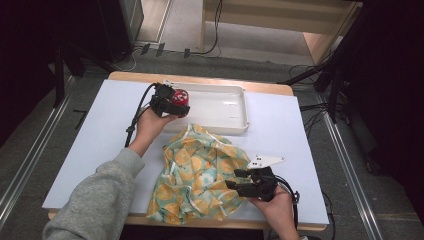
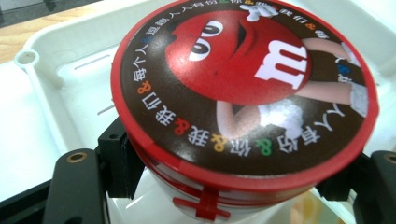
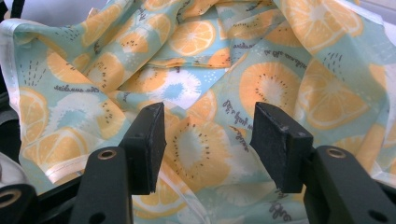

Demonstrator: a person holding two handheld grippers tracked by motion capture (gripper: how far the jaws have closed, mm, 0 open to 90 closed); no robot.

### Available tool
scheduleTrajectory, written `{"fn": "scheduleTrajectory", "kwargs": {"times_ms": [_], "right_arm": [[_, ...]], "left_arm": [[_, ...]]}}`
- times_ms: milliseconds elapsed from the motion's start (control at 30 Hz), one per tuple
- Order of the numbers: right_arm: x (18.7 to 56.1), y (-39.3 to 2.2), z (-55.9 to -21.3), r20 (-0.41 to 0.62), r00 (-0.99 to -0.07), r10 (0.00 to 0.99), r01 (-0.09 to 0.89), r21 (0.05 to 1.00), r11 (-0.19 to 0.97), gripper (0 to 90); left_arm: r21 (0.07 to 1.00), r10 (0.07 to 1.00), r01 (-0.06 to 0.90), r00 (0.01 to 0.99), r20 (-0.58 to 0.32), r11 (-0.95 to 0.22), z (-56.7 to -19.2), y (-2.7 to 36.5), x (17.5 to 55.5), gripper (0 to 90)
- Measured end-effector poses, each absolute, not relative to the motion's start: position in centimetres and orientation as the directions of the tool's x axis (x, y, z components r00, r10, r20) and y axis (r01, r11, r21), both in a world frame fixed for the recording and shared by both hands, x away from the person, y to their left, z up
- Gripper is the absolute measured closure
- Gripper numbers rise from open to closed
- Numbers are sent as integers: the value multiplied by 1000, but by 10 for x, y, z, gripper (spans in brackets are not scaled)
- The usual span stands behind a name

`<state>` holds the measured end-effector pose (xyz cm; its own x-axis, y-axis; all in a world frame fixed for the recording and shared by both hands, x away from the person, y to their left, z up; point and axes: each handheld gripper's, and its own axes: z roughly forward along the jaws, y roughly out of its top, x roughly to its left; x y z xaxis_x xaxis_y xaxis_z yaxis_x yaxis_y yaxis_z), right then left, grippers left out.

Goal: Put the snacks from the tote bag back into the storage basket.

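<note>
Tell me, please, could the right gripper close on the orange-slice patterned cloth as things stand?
Probably yes: the right gripper is open, its jaws pointing straight at the orange-slice patterned cloth just ahead, with nothing between them.

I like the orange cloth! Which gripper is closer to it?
Right. The right gripper sits at the orange-print cloth, jaws open over its edge. The left gripper is beyond it at the white tray, clamping a candy tub.

The round tub (image 2: 243, 93) has a glossy printed lid with a red plastic rim, and the white tray (image 1: 235, 107) under it looks like smooth, shiny plastic. The orange-slice patterned cloth (image 1: 200, 175) is thin, matt, crumpled fabric with stitched hems. The table (image 1: 90, 135) has a matt white top with a pale wood edge, and the gripper jaws are matt black with slightly rough faces and brass-coloured screw holes.
</note>
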<state>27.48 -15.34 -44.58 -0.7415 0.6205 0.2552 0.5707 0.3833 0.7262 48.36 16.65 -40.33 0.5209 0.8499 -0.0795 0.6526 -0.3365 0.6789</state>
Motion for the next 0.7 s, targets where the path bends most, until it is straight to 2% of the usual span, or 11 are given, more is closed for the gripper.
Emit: {"fn": "scheduleTrajectory", "kwargs": {"times_ms": [700], "right_arm": [[271, -157, -446, 261, -731, 630, 578, 727, 370, 460]], "left_arm": [[632, 871, 704, 482, -90, -324, -442, 151, 501, 255]]}}
